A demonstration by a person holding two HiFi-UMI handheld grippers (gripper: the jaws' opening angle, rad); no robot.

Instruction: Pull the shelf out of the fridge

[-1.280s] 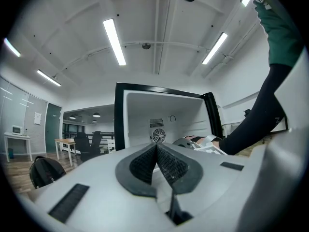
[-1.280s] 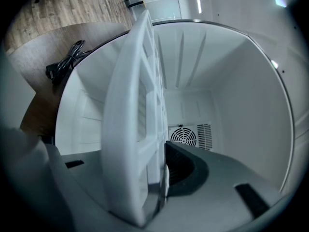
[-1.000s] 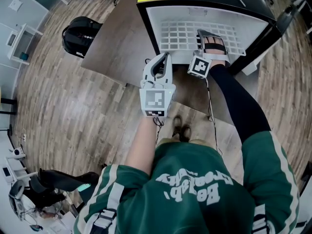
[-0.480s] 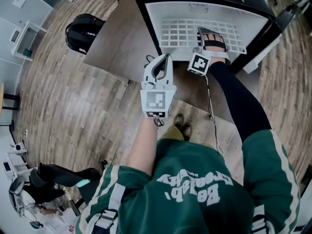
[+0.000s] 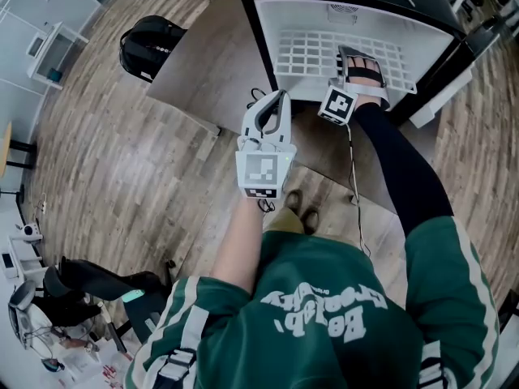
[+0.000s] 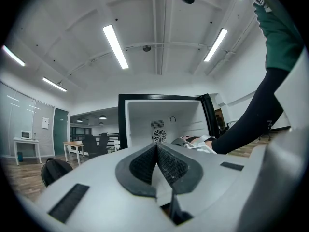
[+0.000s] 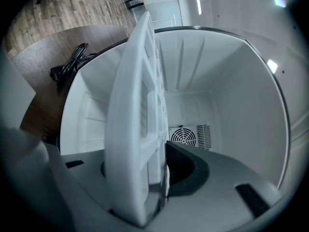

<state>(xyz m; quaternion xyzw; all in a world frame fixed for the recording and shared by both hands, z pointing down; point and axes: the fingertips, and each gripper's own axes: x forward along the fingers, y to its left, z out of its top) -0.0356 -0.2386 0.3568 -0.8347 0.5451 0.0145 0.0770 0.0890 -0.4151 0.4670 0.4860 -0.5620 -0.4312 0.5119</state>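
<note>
Steadiness matters most in this step, working outward from the person's body. Nearest, the left gripper point(image 5: 278, 96) is held out in front of the chest, short of the fridge point(image 5: 253, 31), with its fingers closed together on nothing. I judge it best held clear of the pull line, or brought to the shelf's free left side once that side clears the opening, so that 2 grips share the load. Beyond it, the right gripper point(image 5: 355, 57) reaches into the open fridge, and its fingers are clamped on the front edge of the white grid shelf point(image 5: 312, 55), right of centre. The right gripper view shows the shelf's rim edge-on between the pads, filling the gap. The shelf lies in the compartment with its front edge about at the opening, so the pull looks barely begun. Because the hold is off-centre, a 1-sided tug would likely skew the shelf and jam it against the side walls. The pull should run straight back toward the person, level and slow, with a firm clamp, since the smooth plastic rim could slip. Farthest in, the round fan grille point(image 7: 186, 135) on the rear wall sits well behind the shelf and is no obstacle.
</note>
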